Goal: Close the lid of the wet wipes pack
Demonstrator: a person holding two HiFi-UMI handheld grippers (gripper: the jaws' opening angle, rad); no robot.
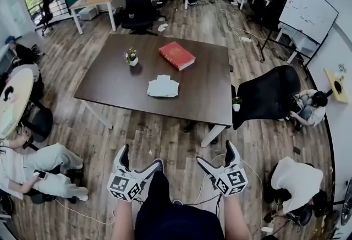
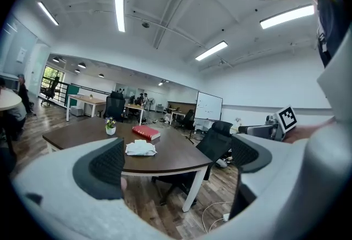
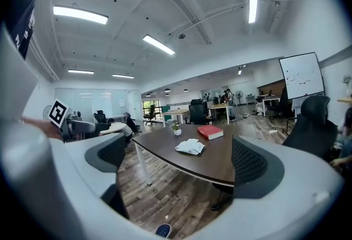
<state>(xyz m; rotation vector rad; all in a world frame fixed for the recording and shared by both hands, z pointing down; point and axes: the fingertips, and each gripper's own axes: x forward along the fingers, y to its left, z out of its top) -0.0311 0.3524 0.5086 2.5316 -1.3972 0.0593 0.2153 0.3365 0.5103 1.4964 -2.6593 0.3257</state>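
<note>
Item under inspection: the wet wipes pack (image 1: 163,87) lies flat near the middle of the table (image 1: 110,79), well apart from both tools. It reads as a soft, white, roughly rectangular packet with a rumpled, uneven top. At this range the lid cannot be made out, so whether it is up or down cannot be told.

Tools: the left gripper (image 1: 141,157) and the right gripper (image 1: 215,153) are held low and close to the person's body, short of the table's near edge. Each gripper view shows its jaws spread wide with only floor and table between them. Nothing is held.

Judgement on the step: the approach has not begun. The pack is pliable film and will likely slide or buckle, so one tool should pin its body to the tabletop. The other, jaws brought together, should then press the rigid flap down from above until it seats. Pressure belongs on the flap's free edge, not on the hinge.

Surroundings:
- The tabletop is dark brown, smooth and matt, with rounded corners and pale legs.
- A red book (image 1: 176,55), hardbound and flat, lies beyond the pack towards the far right.
- A small potted plant (image 1: 131,57) in a white pot stands to the far left. Both are clear of the working path.
- A black office chair (image 1: 267,93) is just beside the table's right end.
- The floor (image 1: 165,134) is wood plank.
</note>
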